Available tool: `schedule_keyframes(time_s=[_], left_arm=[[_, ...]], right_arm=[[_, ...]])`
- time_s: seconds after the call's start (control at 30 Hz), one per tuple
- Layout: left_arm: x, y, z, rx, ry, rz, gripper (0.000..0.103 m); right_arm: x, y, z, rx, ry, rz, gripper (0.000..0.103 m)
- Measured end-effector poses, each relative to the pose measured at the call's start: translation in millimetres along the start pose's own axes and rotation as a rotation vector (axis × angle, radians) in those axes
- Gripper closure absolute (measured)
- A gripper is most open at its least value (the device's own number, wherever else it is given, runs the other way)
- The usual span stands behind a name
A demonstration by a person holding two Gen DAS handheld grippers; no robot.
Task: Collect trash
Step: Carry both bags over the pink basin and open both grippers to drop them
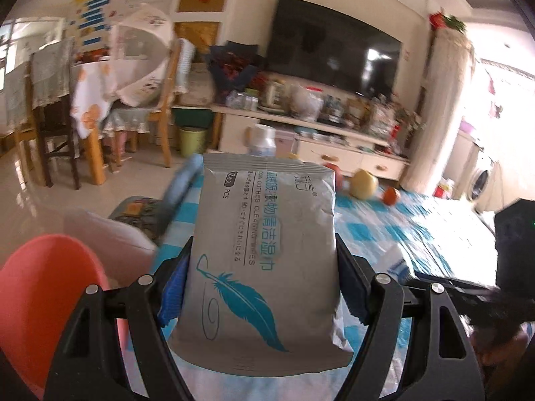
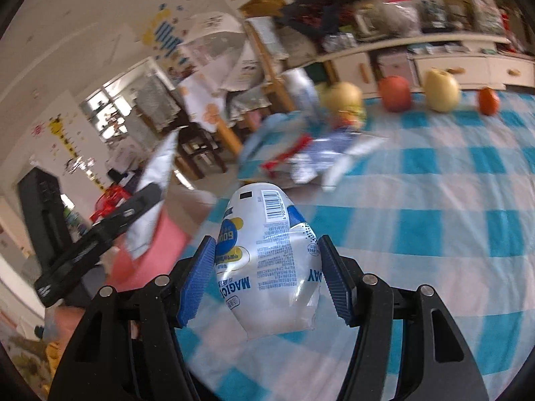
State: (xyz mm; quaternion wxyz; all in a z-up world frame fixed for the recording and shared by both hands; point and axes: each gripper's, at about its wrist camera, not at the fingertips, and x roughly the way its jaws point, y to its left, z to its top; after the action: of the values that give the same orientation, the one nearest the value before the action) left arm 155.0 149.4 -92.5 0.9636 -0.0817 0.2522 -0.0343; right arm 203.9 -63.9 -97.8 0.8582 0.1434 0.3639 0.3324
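Note:
My left gripper (image 1: 264, 250) is shut on a grey wet-wipes pack (image 1: 267, 234) with a teal feather print, held upright off the checked tablecloth (image 1: 418, 227). A pink bin (image 1: 43, 294) sits low at the left, beside the table. My right gripper (image 2: 267, 247) is shut on a crumpled silver-white snack bag (image 2: 271, 260) with a barcode, lifted above the cloth. In the right wrist view the wipes pack (image 2: 157, 180) shows edge-on at the left, over the pink bin (image 2: 147, 254).
Crumpled wrappers (image 2: 314, 157) lie at the table's far left. A plastic bottle (image 2: 301, 90), a red apple (image 2: 396, 93), a yellow apple (image 2: 441, 90) and an orange (image 2: 488, 100) line the far edge. Chairs and a TV cabinet stand beyond.

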Motion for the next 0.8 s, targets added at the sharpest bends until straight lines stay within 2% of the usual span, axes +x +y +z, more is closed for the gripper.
schedule_keyframes(time_s=[0.27,0.4,0.47,0.57,0.77,0.8], left_arm=[[-23,86,4,-0.192,-0.033,0.193,0.026],[-33,132,2,-0.293,-0.037,0.306,0.026],[-39,156,0,-0.352,-0.036,0.374,0.026],[-48,188,-4,-0.431,-0.032,0.449,0.026],[-48,228,-14,-0.568,0.013,0.492,0.025],[-49,233,-15,-0.58,0.019,0.512,0.024]], right_arm=[[55,98,11,-0.11,0.059,0.158,0.04],[83,142,16,-0.171,0.092,0.204,0.04],[100,165,17,-0.201,0.109,0.221,0.04],[111,178,18,-0.213,0.12,0.234,0.04],[165,210,14,-0.24,0.175,0.206,0.039],[171,210,14,-0.235,0.188,0.207,0.032]])
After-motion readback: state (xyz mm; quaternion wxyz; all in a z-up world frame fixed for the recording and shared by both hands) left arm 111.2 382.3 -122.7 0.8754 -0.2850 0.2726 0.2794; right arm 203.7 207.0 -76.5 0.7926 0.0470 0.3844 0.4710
